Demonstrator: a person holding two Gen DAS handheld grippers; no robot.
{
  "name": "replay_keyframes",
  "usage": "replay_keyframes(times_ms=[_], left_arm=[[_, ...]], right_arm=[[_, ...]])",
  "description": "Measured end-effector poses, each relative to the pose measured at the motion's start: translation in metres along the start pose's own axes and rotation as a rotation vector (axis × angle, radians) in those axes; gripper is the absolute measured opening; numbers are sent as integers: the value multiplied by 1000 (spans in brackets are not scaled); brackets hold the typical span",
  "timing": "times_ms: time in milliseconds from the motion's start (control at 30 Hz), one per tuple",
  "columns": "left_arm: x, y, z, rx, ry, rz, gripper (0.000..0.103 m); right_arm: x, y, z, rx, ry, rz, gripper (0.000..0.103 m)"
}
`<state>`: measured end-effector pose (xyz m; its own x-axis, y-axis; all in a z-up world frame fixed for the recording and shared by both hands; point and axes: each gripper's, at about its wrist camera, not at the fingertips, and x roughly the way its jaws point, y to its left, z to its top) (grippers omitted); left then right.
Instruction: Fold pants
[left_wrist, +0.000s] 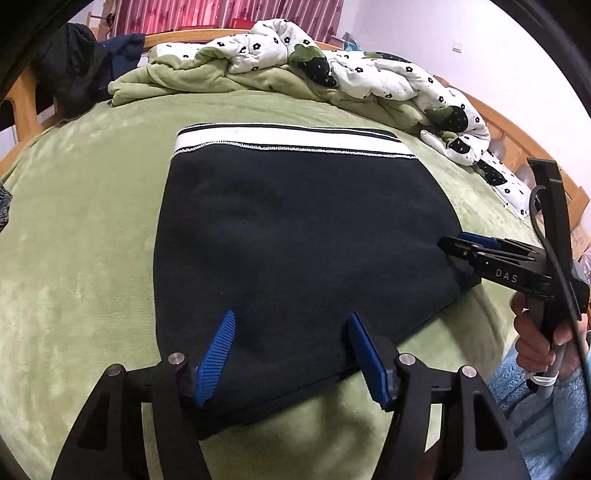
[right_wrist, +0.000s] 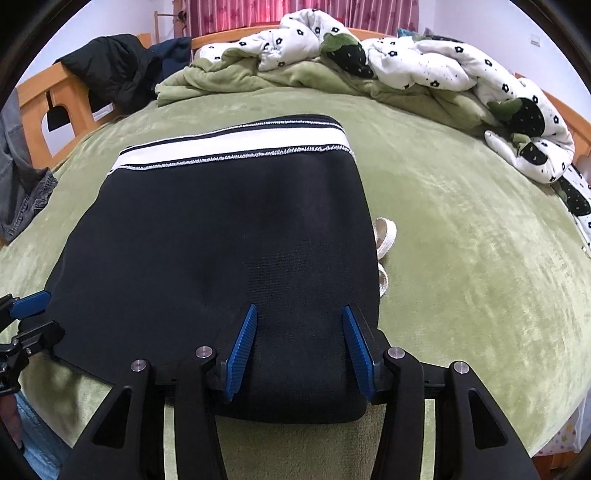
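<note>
Both tongs stand wide and hold nothing. From my left wrist, the left gripper (left_wrist: 290, 354) hovers at the near edge of the pants (left_wrist: 295, 236), which lie as a compact dark rectangle on the green bed cover (left_wrist: 81, 240), white waistband (left_wrist: 288, 138) at the far side; my right gripper (left_wrist: 452, 247) sits at their right edge. From my right wrist, that gripper's blue pads (right_wrist: 242, 345) spread over the near fold. I judge the folding nearly done; perhaps a last halving or smoothing remains.
</note>
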<state>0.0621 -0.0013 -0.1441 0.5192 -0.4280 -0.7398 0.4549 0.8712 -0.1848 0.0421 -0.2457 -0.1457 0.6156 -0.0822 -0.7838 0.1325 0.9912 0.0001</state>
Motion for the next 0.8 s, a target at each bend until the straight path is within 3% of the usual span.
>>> replay_keyframes(times_ms=[233,333,433,567,700,800], left_arm=[[-9,-1,-1,-11,-39,15,62],[-17,0,0,2,-63,18,62],[-29,2,3,-17,-96,23,62],[-43,7,6,-69,-107,26,62],[-65,8,28,-90,-117,9,62],[-68,12,49,-116,-146,63,62]], right_arm=[[-7,6,-7,-5,-62,-20,53],[-14,11,-1,-50,-7,-40,56],[-27,15,7,-56,32,11,56],[-53,13,9,20,-94,29,66],[-57,9,23,108,-120,50,66],[-60,10,43,89,-149,21,66]])
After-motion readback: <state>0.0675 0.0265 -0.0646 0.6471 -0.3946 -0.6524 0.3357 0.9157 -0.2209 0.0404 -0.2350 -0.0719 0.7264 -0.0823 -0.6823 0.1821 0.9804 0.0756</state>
